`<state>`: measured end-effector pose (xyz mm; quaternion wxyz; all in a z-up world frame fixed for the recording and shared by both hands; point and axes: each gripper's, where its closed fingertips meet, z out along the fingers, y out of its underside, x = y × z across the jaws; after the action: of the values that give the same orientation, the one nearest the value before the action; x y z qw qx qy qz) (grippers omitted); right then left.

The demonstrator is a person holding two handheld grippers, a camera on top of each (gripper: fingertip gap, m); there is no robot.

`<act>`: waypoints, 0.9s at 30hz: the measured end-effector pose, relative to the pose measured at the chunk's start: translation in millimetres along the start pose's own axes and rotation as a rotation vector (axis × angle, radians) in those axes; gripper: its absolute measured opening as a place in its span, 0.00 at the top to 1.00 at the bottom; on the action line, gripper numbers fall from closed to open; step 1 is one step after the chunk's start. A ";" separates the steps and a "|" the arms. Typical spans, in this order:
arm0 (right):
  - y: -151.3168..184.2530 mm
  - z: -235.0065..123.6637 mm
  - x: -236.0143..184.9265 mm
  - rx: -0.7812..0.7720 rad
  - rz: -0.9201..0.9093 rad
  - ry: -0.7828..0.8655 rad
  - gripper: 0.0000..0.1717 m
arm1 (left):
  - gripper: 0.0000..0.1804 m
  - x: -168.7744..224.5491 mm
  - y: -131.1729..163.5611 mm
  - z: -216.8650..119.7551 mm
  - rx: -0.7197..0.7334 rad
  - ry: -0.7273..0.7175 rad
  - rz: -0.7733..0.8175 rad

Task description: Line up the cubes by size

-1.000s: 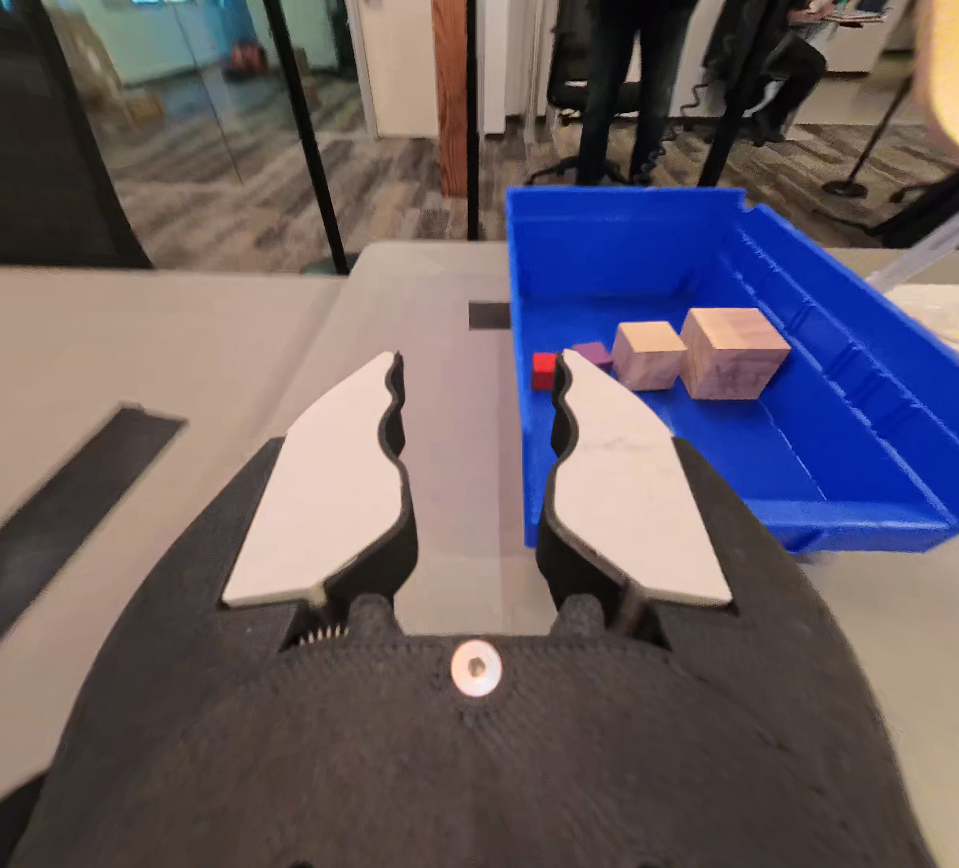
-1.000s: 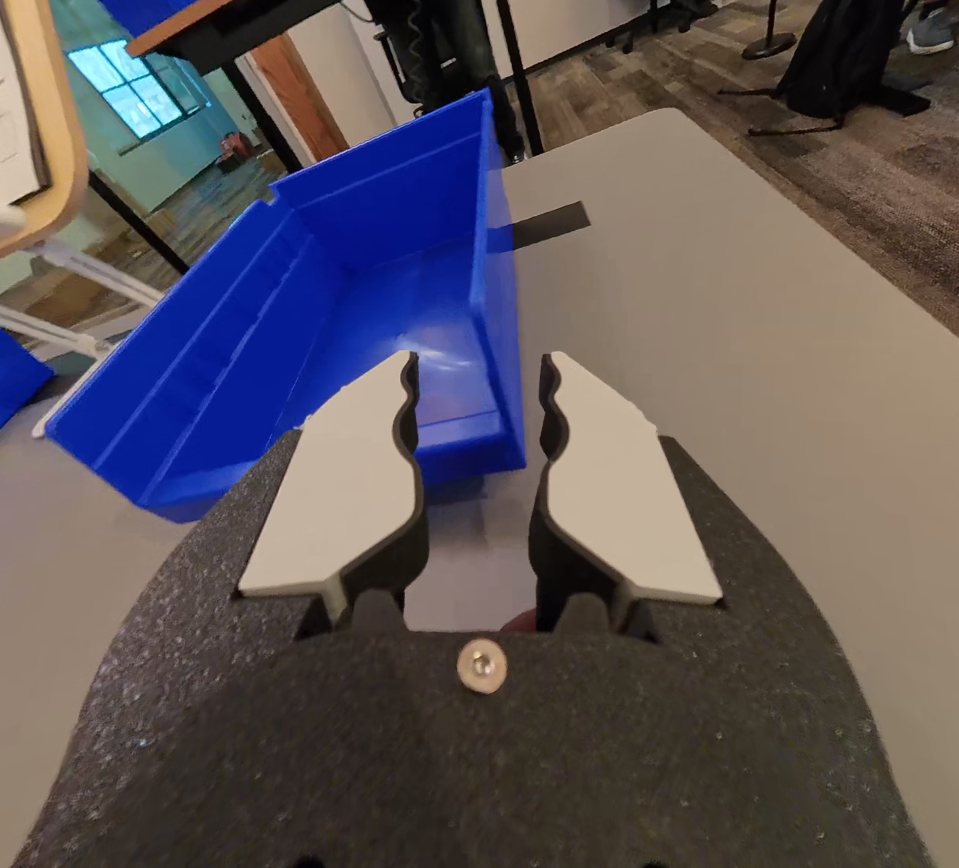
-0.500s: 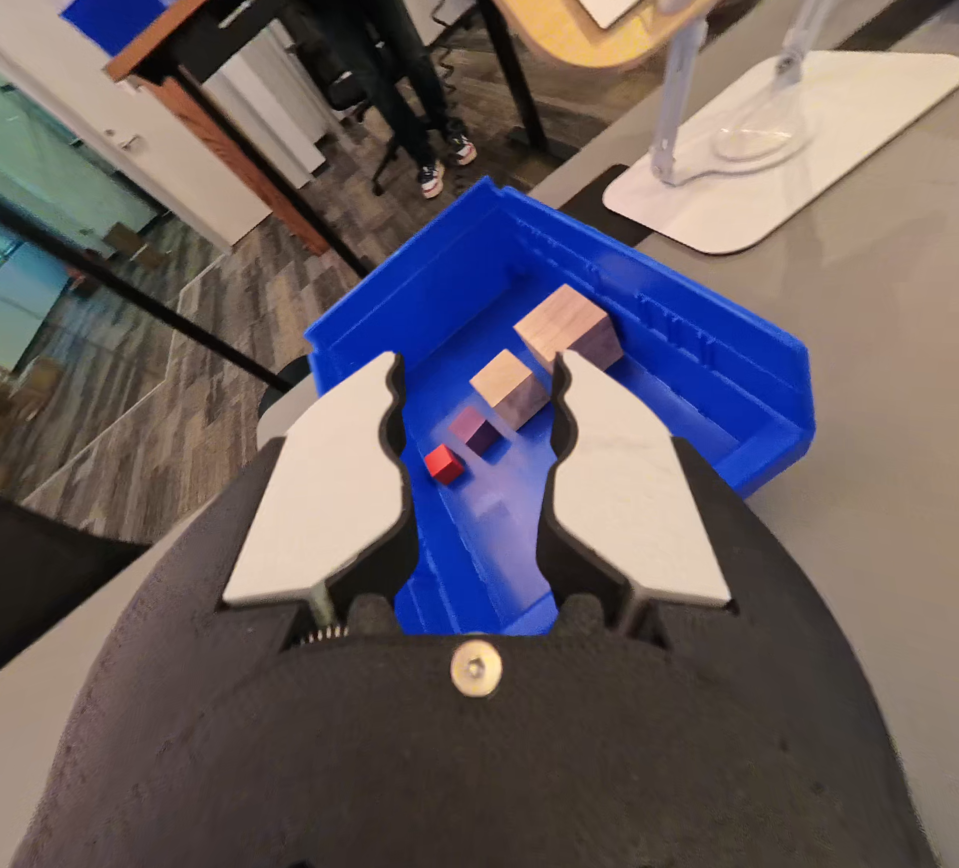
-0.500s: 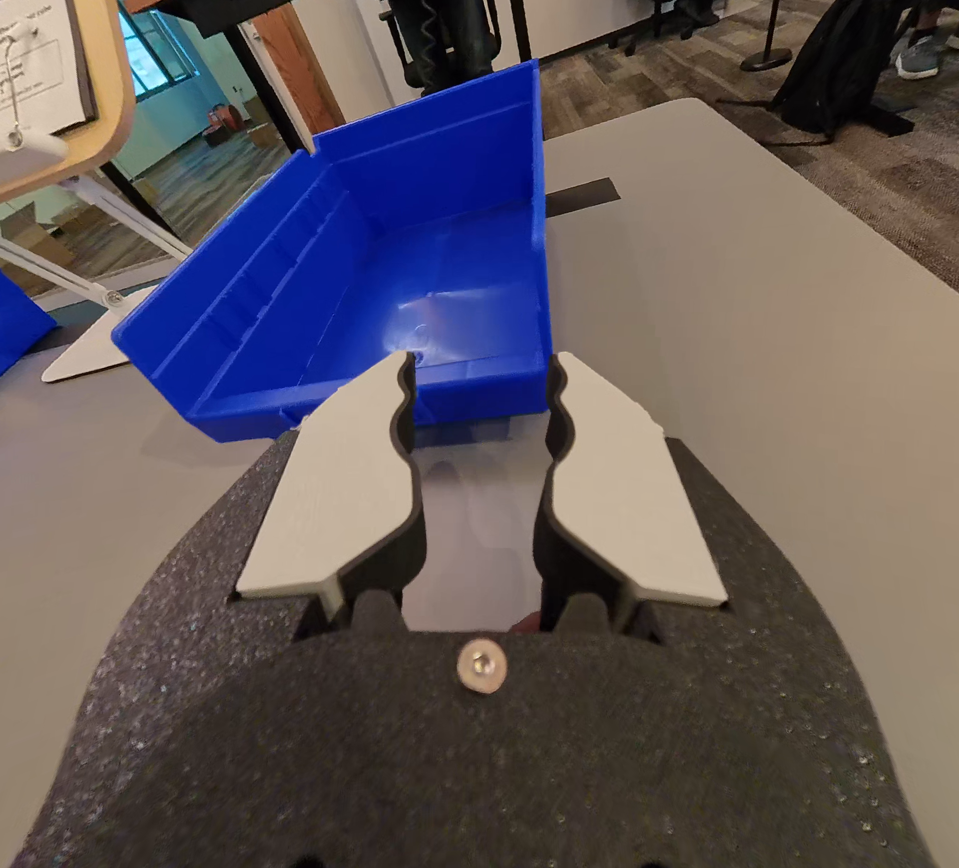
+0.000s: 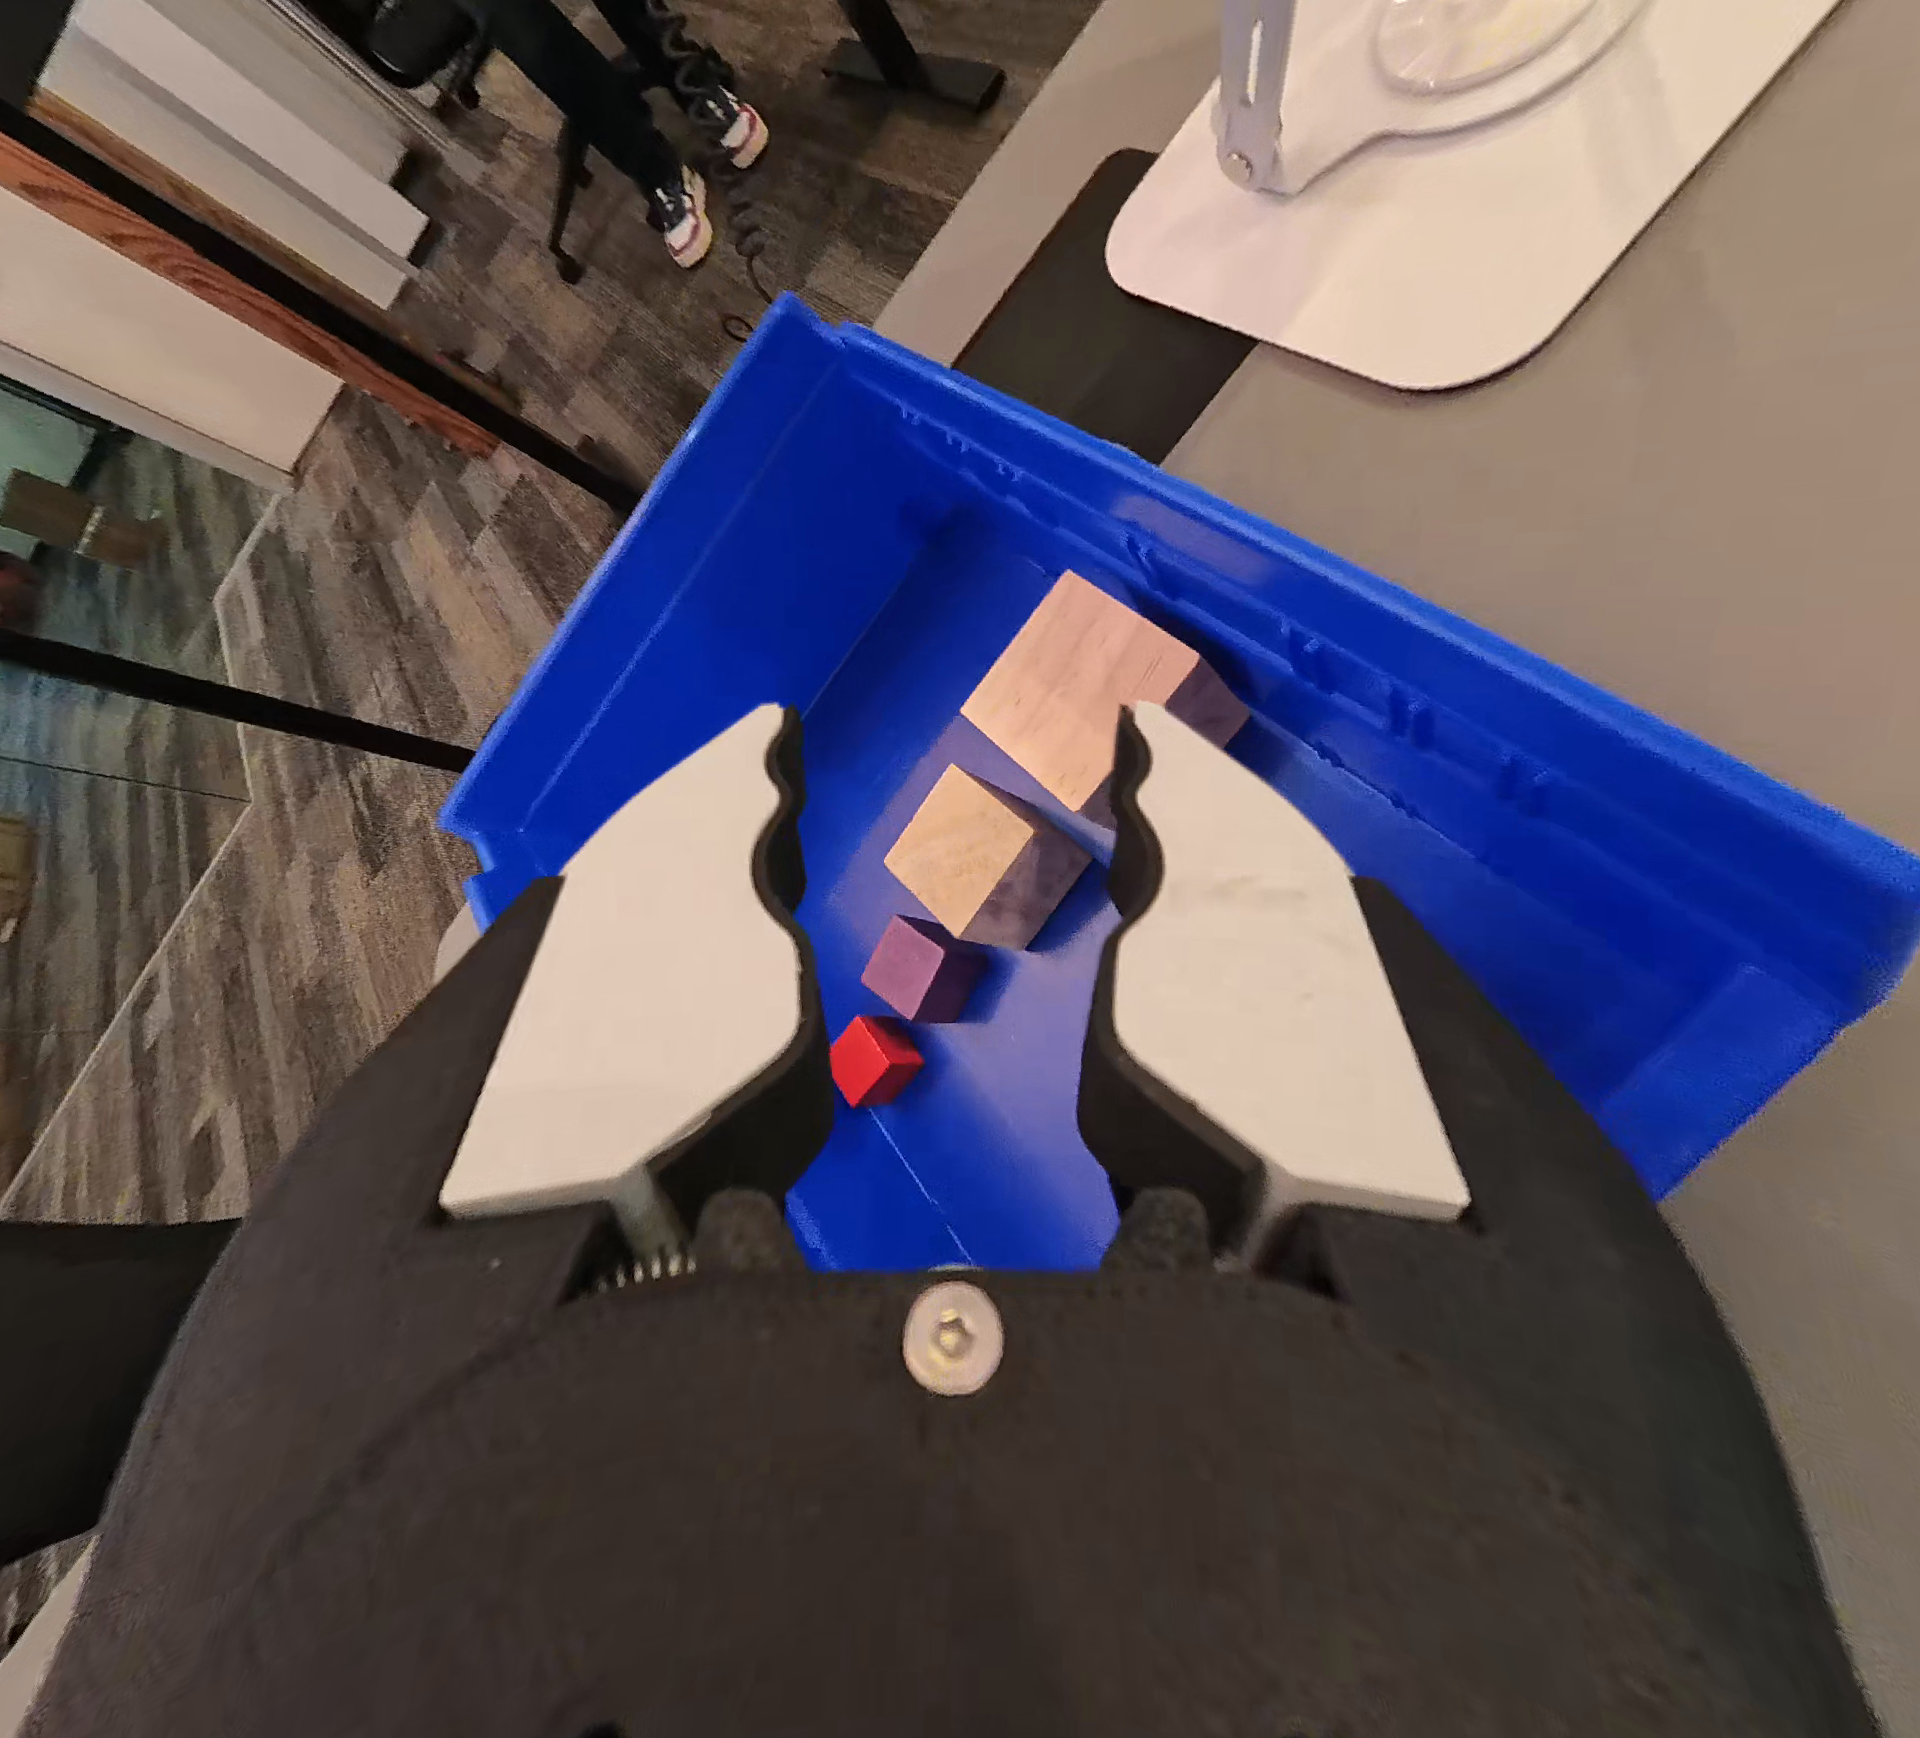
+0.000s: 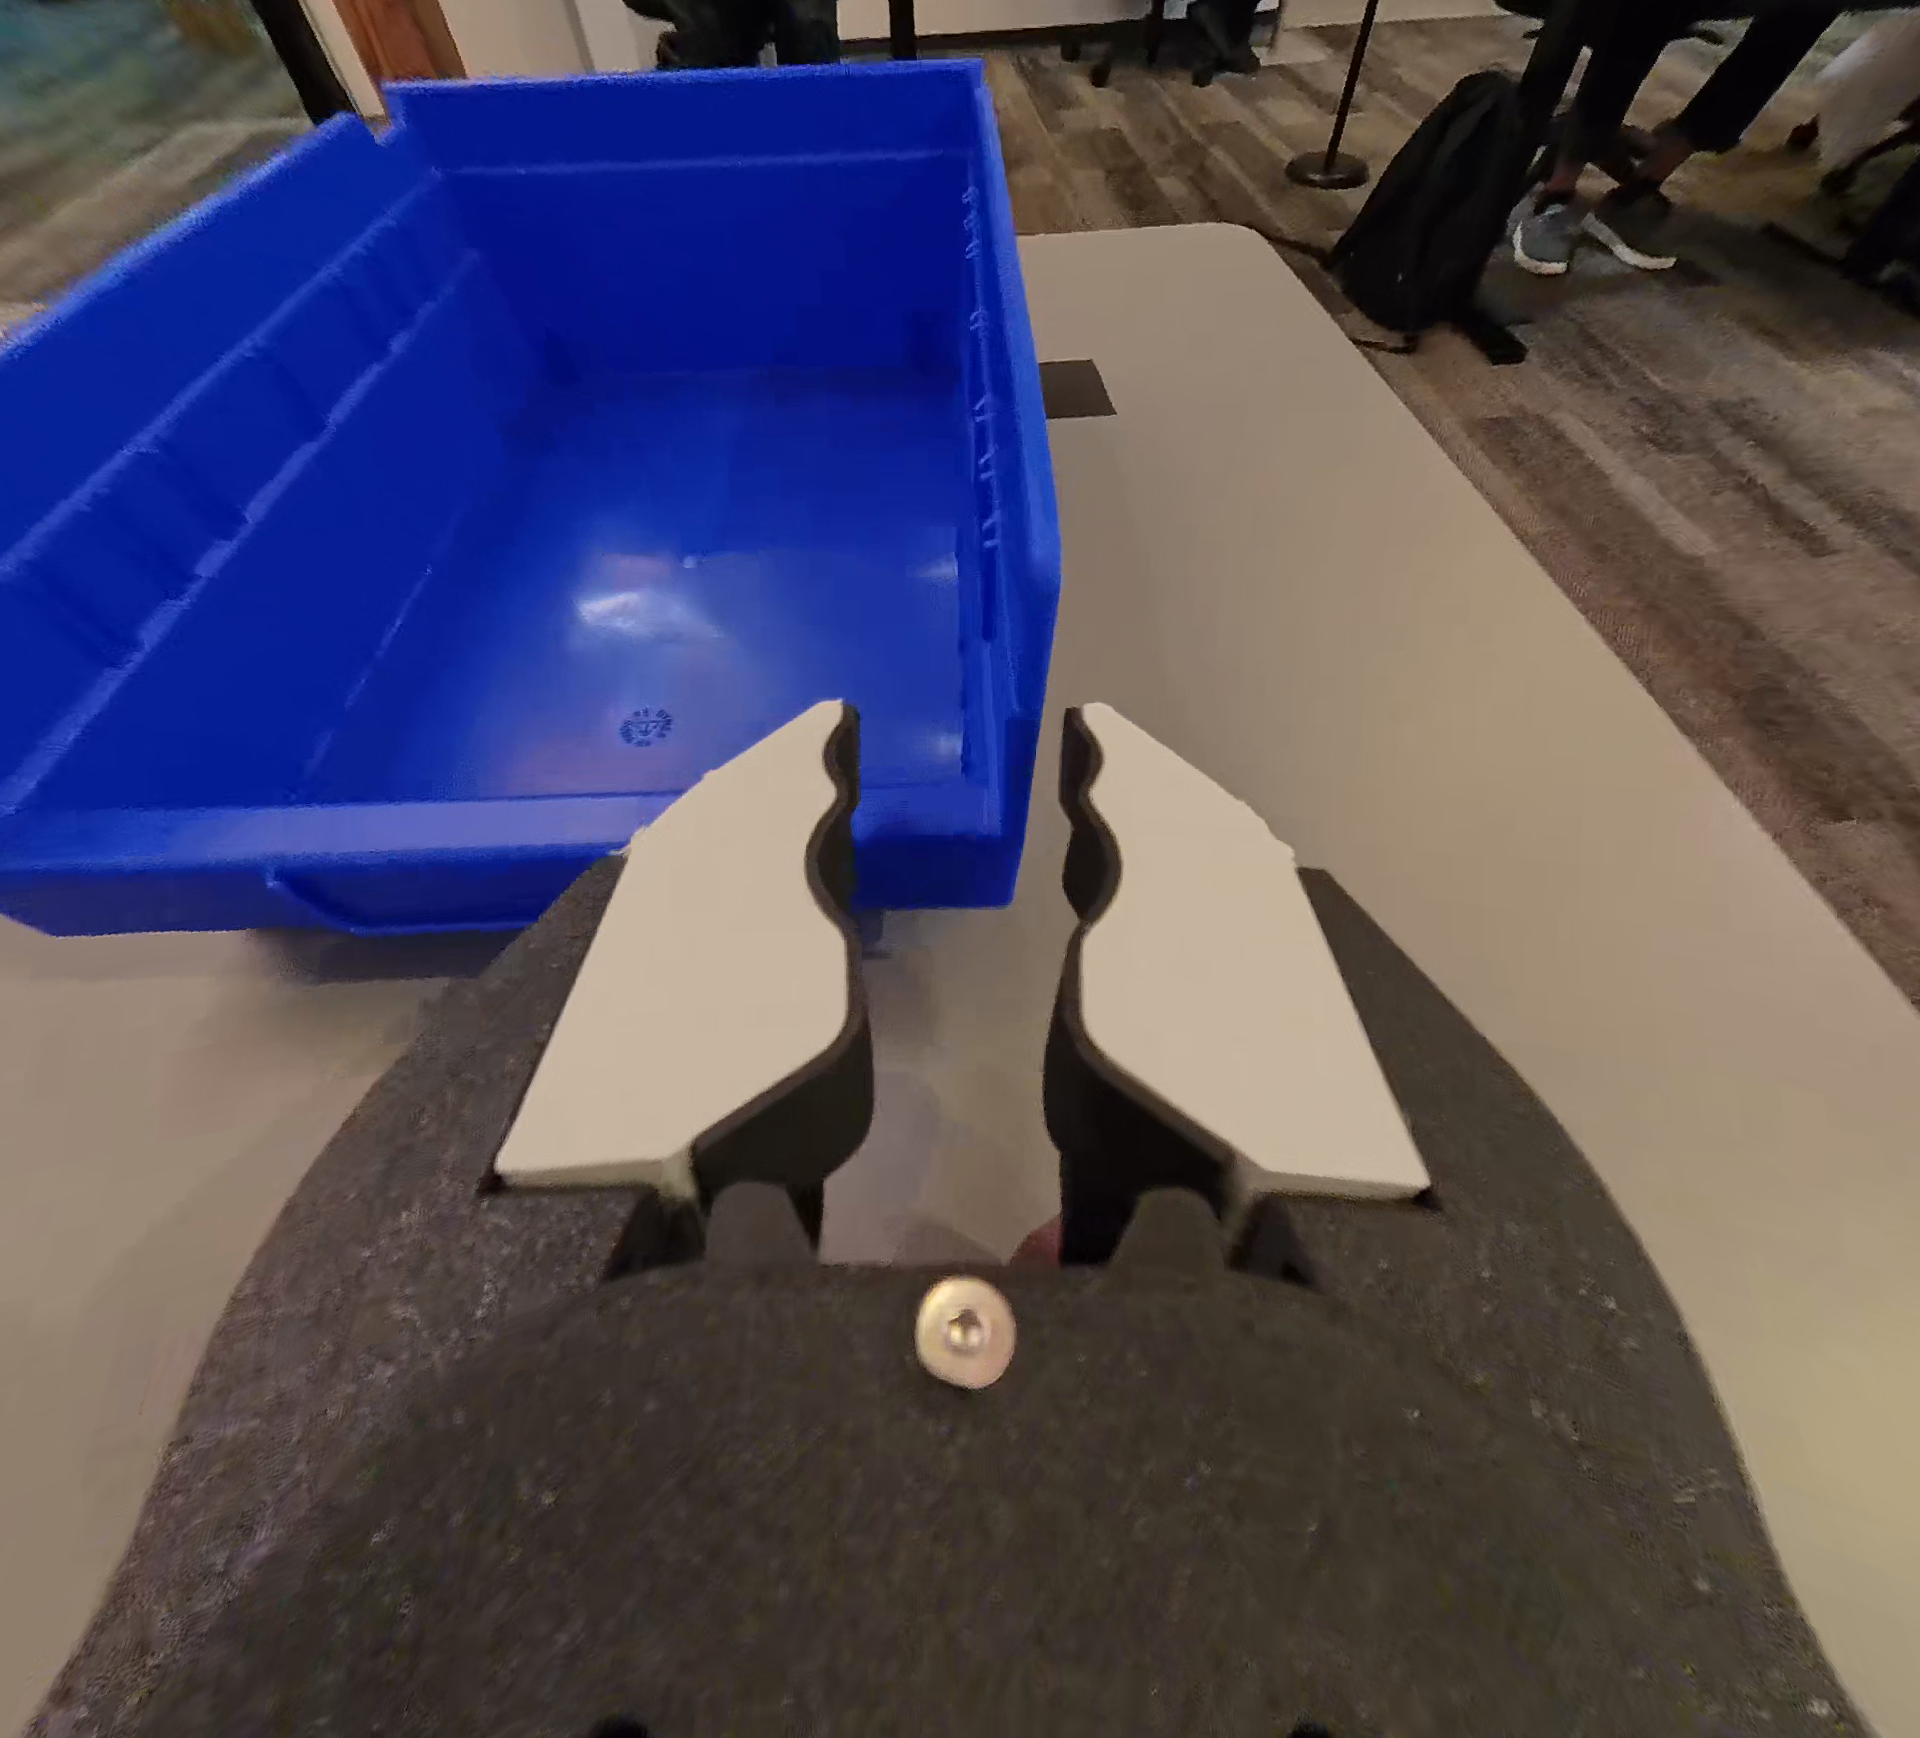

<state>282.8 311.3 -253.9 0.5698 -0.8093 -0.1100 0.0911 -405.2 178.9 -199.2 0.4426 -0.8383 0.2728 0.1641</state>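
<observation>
Blue plastic bin (image 5: 1455,732) directly under the left tool (image 5: 954,722), fingers spread wide, nothing between them. Closest beneath the gap: red cube (image 5: 875,1059), smallest. Just past it, purple cube (image 5: 920,967). Then a mid-size pale wooden cube (image 5: 971,847), then the largest wooden cube (image 5: 1081,680) out by the fingertips, near the bin's far side wall. Already a diagonal row, small to large, running away from the tool; neighbours near or touching, hard to tell which.

Right tool (image 6: 958,720) narrower but open, empty, low over the grey worktop (image 6: 1403,649), tips level with the near right corner of a blue bin (image 6: 520,441) whose visible floor shows no cubes.

Step in hand, by judgement: check or tidy the row. For any nudge, best to descend straight, square the fingers to a cube's faces, grip only one, avoid brushing the small red and purple pieces. Beyond: white stand base (image 5: 1455,234), floor.
</observation>
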 end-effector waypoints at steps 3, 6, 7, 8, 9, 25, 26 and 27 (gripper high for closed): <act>-1.7 9.8 6.9 -0.012 -0.026 0.022 0.97 | 0.66 5.3 6.3 10.0 -0.029 0.079 0.031; -3.0 15.6 12.8 -0.018 -0.022 0.013 0.97 | 0.64 14.6 11.0 19.5 -0.065 0.162 0.083; -3.4 16.6 15.3 -0.018 -0.016 0.014 0.97 | 0.63 17.7 12.8 23.1 -0.079 0.184 0.104; -3.7 17.4 17.1 -0.018 -0.006 0.010 0.97 | 0.63 20.0 14.9 26.7 -0.096 0.201 0.129; -3.7 17.7 17.9 -0.019 0.000 0.000 0.97 | 0.62 22.0 16.8 30.2 -0.112 0.214 0.154; 6.2 -5.5 6.4 -0.033 0.037 -0.092 0.77 | 0.52 40.0 44.3 83.6 -0.347 0.451 0.354; 6.6 -5.6 5.9 -0.035 0.035 -0.093 0.77 | 0.55 41.5 49.7 84.9 -0.379 0.468 0.367; 6.9 -5.6 5.6 -0.037 0.033 -0.093 0.77 | 0.58 43.7 53.6 85.4 -0.402 0.484 0.374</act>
<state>290.2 305.6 -258.7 0.5474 -0.8162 -0.1246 0.1363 -405.6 211.6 -304.0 0.1539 -0.8587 0.4807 0.0892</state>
